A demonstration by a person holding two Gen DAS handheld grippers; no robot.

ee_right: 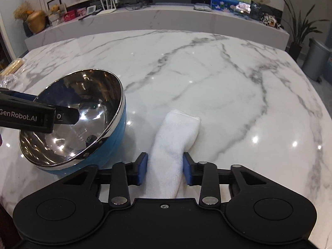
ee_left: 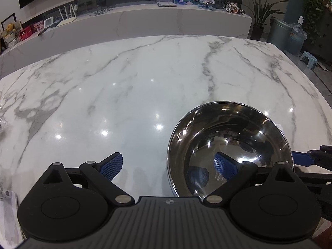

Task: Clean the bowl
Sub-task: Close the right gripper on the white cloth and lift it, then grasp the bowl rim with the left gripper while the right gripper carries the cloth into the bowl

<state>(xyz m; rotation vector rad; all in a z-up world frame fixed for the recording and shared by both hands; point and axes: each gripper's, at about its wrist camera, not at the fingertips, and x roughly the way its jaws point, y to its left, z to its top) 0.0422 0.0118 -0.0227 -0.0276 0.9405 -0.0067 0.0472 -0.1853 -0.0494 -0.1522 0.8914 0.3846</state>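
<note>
A bowl [ee_left: 228,145], shiny steel inside and blue outside [ee_right: 116,134], stands on the marble table [ee_left: 124,83] and looks tipped toward my left hand. My left gripper [ee_left: 168,167] is open and straddles the bowl's near-left rim, with one blue-padded finger [ee_left: 225,169] inside the bowl and the other outside over the table. In the right wrist view that black finger [ee_right: 66,117] reaches into the bowl from the left. A rolled white towel [ee_right: 176,132] lies just right of the bowl. My right gripper [ee_right: 165,171] is shut on its near end, both pads against the cloth.
Crinkled plastic wrap [ee_right: 8,81] and a wooden item [ee_right: 13,67] lie at the table's far left edge. A white object [ee_left: 8,199] sits at the near left. Behind the table runs a low marble shelf [ee_right: 166,18] with clutter; a bin [ee_right: 315,62] and plants stand at the right.
</note>
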